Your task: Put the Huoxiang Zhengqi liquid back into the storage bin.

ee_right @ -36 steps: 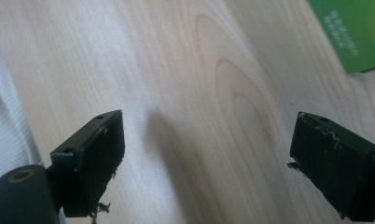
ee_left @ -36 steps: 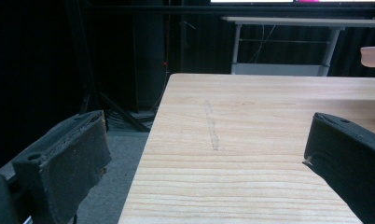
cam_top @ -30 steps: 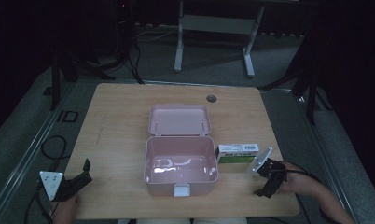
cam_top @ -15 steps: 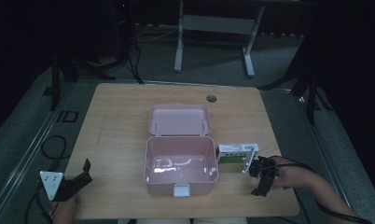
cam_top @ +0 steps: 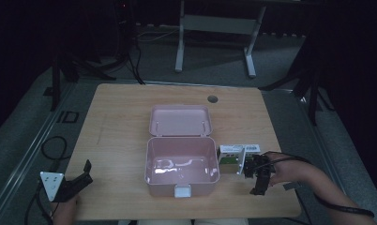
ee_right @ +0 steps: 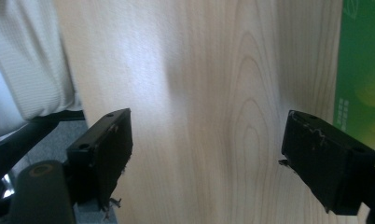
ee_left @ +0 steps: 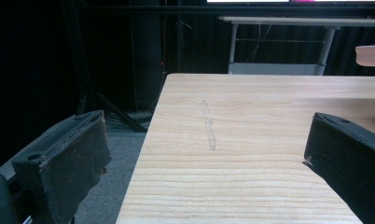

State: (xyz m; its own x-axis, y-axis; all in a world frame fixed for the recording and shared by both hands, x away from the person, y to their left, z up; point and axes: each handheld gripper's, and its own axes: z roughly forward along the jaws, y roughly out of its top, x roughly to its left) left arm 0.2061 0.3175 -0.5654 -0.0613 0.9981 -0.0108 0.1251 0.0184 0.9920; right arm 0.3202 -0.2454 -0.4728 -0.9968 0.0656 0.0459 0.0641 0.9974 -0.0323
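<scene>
Right gripper (cam_top: 252,176) shifted beside carton (cam_top: 231,158) — jaws closing, empty

You can read one marking for certain: the large letters "ID" on the grey floor mat (cam_top: 67,116) to the left of the tabletop (cam_top: 121,117), seen from the high view. The green and white box (cam_top: 231,157) beside the pink case (cam_top: 182,164) carries print on its white top and rows of small pale characters on its green face (ee_right: 360,70), but they are too small and blurred for you to read.
</scene>
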